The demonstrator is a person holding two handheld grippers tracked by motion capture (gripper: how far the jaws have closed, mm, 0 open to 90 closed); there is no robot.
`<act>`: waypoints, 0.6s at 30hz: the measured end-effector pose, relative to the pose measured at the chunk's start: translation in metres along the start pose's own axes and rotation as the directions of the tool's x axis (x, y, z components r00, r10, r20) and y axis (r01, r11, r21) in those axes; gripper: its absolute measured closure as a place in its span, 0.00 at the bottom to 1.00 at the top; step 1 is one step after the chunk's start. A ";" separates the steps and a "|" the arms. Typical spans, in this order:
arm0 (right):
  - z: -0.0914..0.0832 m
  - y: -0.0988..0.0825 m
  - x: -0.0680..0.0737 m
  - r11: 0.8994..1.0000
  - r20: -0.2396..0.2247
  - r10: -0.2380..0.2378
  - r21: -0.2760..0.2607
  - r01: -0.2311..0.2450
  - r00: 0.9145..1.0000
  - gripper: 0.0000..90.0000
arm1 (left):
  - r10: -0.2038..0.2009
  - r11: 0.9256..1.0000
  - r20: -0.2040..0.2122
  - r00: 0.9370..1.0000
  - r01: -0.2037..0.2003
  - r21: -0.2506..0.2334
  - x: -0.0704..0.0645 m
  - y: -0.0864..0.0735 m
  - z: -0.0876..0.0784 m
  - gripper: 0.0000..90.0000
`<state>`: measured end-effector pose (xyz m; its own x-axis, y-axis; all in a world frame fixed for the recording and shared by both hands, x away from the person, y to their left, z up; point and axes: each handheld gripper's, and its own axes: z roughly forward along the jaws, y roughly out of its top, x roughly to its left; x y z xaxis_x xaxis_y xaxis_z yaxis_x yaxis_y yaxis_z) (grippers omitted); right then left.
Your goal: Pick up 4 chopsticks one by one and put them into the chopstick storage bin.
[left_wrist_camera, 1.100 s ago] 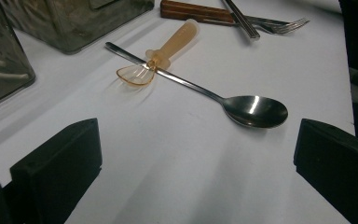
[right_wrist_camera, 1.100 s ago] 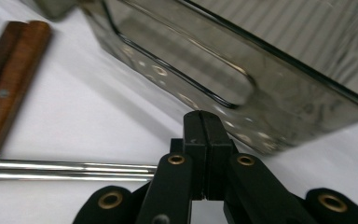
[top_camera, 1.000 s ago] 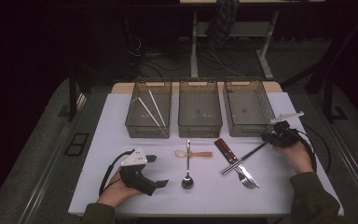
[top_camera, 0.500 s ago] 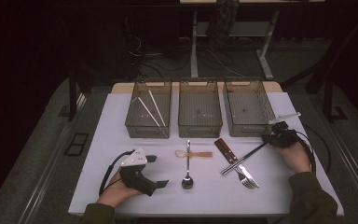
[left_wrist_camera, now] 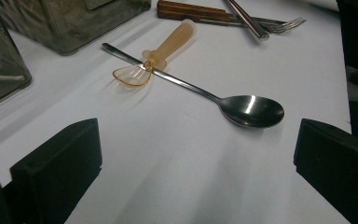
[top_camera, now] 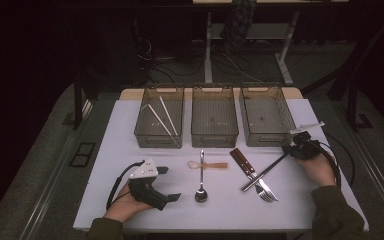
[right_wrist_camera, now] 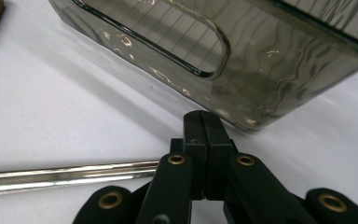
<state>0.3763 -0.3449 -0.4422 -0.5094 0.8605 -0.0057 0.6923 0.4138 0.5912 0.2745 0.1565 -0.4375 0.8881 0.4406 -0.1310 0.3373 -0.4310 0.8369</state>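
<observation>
The right claw (right_wrist_camera: pixel 204 154) is pressed together beside a shiny steel rod (right_wrist_camera: pixel 65 176). The left claw (left_wrist_camera: pixel 191 168) gapes apart before a polished metal spoon (left_wrist_camera: pixel 249 109). An amber plastic scoop (left_wrist_camera: pixel 161 53) lies across the spoon's slim handle.

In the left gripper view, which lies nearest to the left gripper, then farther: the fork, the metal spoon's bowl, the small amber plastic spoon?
1. metal spoon's bowl, right of centre, nearest.
2. amber plastic spoon, lying across the metal spoon's handle, farther.
3. fork, top edge, farthest.

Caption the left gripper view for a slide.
Open left gripper faces a steel spoon crossed by a small amber plastic spoon on the white table.
</observation>
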 end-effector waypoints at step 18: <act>-0.006 -0.007 0.001 1.000 0.006 -0.002 0.010 0.002 1.000 1.00 | 0.006 1.000 0.000 1.000 -0.006 0.003 -0.001 0.001 0.000 0.00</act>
<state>0.3680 -0.3481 -0.4415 -0.5076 0.8615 -0.0111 0.6966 0.4180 0.5831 0.2740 0.1555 -0.4371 0.8899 0.4382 -0.1264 0.3334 -0.4360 0.8359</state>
